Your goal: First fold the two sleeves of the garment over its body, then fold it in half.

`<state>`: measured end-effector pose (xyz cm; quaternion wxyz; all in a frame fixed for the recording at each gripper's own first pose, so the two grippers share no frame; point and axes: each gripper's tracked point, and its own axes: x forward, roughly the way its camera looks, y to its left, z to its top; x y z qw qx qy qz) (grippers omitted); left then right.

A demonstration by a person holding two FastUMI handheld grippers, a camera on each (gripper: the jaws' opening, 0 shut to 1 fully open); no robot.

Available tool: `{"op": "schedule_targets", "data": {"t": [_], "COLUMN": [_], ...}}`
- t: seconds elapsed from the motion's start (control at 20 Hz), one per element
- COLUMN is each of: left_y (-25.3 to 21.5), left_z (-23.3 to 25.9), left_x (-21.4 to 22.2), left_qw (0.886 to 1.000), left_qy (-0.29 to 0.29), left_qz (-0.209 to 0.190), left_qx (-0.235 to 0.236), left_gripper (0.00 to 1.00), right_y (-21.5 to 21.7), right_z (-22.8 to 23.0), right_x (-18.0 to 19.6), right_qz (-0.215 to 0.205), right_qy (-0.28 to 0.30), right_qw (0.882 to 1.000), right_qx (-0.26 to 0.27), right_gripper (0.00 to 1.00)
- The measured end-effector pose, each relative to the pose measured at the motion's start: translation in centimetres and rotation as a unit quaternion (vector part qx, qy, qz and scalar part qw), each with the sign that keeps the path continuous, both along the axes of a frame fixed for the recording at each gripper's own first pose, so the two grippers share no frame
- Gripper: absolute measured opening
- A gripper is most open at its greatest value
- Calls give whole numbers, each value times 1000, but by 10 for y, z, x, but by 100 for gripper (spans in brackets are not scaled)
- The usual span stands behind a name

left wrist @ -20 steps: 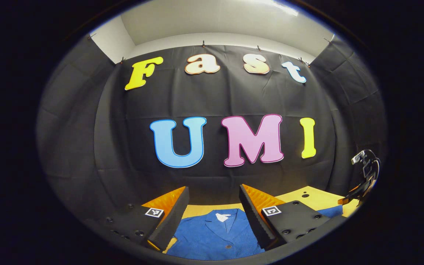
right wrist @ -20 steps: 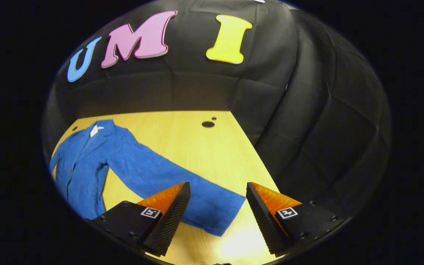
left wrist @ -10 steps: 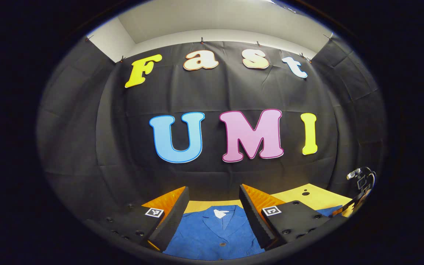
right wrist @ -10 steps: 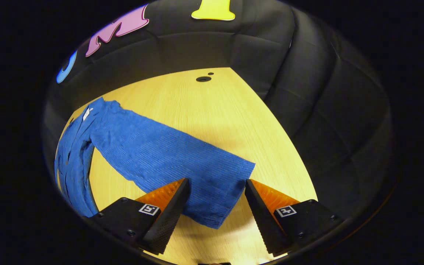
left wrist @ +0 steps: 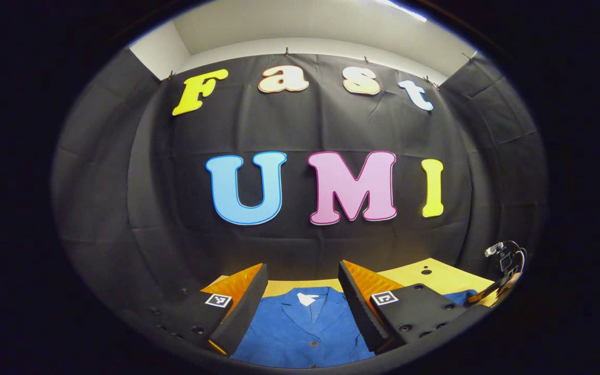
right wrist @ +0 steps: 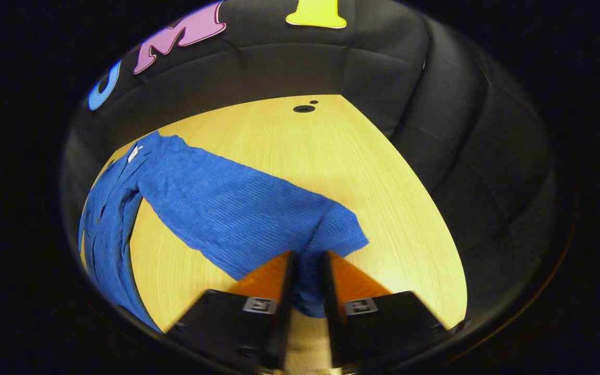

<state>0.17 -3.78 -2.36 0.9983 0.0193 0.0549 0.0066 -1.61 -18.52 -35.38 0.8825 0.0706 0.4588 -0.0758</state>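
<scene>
A blue garment (right wrist: 227,208) lies spread flat on a light wooden table (right wrist: 331,151) inside a booth with black cloth walls. In the right gripper view, one long sleeve (right wrist: 258,219) stretches from the garment's body, which lies toward the table's left edge, out across the middle of the table. The right gripper (right wrist: 306,260) has its two fingers drawn close together on the sleeve's cuff end, with blue fabric pinched between them. Two small dark holes (right wrist: 304,108) sit near the table's far edge.

In the left gripper view, the left gripper (left wrist: 302,281) hangs over the garment's collar (left wrist: 308,304), its jaws wide apart and holding nothing. A white label (left wrist: 308,299) shows inside the collar, and a button (left wrist: 312,343) sits below it. The right gripper appears far off at the table's right edge.
</scene>
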Motion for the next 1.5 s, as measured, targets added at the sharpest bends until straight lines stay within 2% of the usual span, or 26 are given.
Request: {"op": "schedule_targets", "data": {"t": [0.05, 0.1, 0.15, 0.3, 0.5, 0.8, 0.95, 1.25, 1.5], "left_y": [8, 17, 25, 52, 83, 115, 128, 154, 172], "left_z": [3, 5, 0, 0, 1, -2, -5, -12, -19], "left_x": [-3, -5, -7, -16, -27, -44, -53, -73, -90], "left_qw": [1000, 1000, 1000, 1000, 1000, 999, 998, 996, 994], "left_qy": [-7, -9, -6, -5, -6, -10, -10, -7, 0], "left_qz": [2, 5, 5, 16, 28, 51, 63, 87, 105], "left_qx": [-1, -4, -7, -1, 4, -7, -11, -14, -17], "left_gripper": [80, 80, 80, 80, 80, 80, 80, 79, 80], "right_y": [1, 3, 8, 16, 47, 119, 161, 248, 320], "right_z": [2, 1, 6, 34, 77, 132, 167, 213, 227], "right_x": [0, 1, 0, 20, 41, 70, 93, 117, 126], "right_qz": [-15, -36, -56, -99, -101, -43, -8, 68, 115], "right_qy": [7, 15, 18, -32, -79, -130, -172, -216, -222], "right_qw": [1000, 999, 998, 993, 988, 987, 981, 969, 960], "right_qx": [8, 19, 35, 63, 81, 87, 92, 101, 126], "right_gripper": [14, 14, 8, 5, 5, 5, 5, 5, 5]}}
